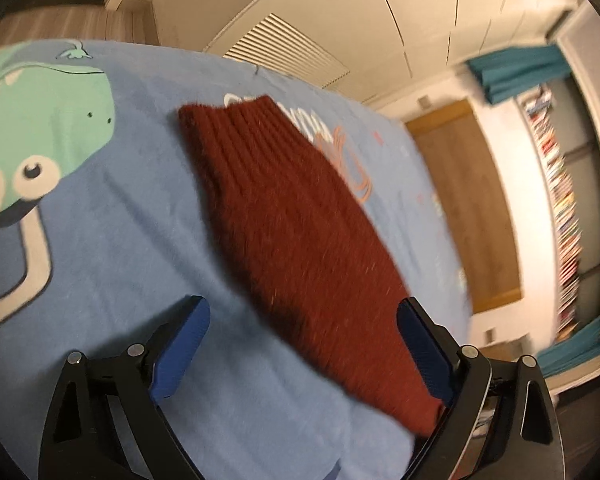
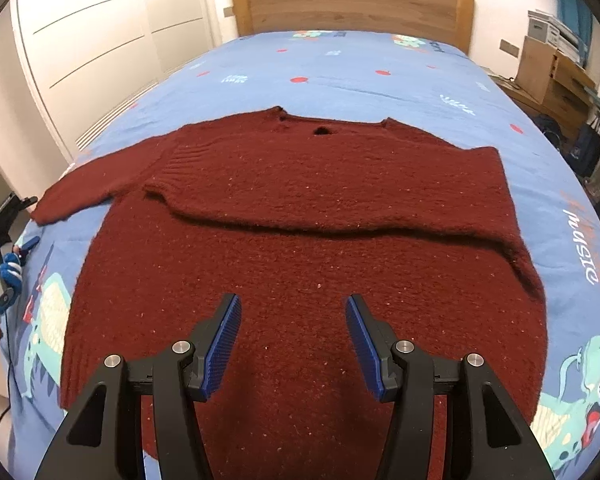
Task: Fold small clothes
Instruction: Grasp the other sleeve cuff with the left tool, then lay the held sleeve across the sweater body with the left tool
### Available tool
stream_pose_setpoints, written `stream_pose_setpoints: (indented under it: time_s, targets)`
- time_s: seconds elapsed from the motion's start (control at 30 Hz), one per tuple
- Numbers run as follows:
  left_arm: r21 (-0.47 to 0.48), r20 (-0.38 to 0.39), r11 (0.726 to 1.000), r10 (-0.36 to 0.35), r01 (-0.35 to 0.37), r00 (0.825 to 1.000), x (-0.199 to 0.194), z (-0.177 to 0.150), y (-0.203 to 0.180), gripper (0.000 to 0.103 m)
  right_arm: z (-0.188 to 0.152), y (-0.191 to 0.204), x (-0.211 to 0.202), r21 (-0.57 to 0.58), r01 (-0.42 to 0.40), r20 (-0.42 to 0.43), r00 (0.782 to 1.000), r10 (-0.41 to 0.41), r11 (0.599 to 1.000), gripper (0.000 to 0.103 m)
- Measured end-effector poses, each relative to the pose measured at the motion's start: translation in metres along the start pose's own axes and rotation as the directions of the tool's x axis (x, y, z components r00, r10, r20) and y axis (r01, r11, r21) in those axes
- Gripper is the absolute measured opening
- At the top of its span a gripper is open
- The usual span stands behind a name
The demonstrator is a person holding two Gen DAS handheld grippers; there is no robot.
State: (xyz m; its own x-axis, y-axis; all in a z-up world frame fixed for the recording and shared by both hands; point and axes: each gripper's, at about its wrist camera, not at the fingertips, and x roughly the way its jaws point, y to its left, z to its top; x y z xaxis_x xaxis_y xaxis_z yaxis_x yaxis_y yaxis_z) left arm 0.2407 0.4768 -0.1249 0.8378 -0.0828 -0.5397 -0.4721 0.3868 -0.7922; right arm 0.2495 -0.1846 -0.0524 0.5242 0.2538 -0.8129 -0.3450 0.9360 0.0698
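Maroon knitted sweater (image 2: 300, 240) spread flat on blue bedsheet (image 2: 340, 72) (one sleeve folded across chest). Left gripper (image 1: 304, 344) held wide, unclamped, cuff toward 1 o'clock; right gripper (image 2: 294, 344) half-open, empty, above hem.

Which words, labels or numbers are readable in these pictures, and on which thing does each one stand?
"music": white print on the blue bedsheet, at its right edge.
Orange print beside it: too blurred to read.
Small white prints further up the bedsheet: too small to read.
White and orange print beside the red sleeve, left wrist view: blurred, partly hidden.
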Motion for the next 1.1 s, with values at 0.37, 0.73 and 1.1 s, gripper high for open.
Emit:
stream_pose_setpoints:
  time_s: [0.37, 0.73, 1.1]
  targets:
    - [-0.068, 0.041, 0.988, -0.137, 0.140, 0.990, 0.011, 0.039, 0.007, 0.076, 0.000, 0.008, -0.009, 0.016, -0.033, 0.006, 0.999, 0.032, 0.999, 0.056]
    - [-0.204, -0.025, 0.977, -0.066, 0.060, 0.998, 0.054, 0.055, 0.004, 0.007, 0.004, 0.018, -0.024, 0.016, -0.075, 0.035, 0.997, 0.075, 0.997, 0.056]
    - [-0.217, -0.036, 0.971, -0.108, 0.097, 0.994, 0.057, 0.059, -0.046, 0.005, -0.004, -0.008, -0.045, 0.076, -0.100, 0.092, 0.991, 0.093, 0.992, 0.056]
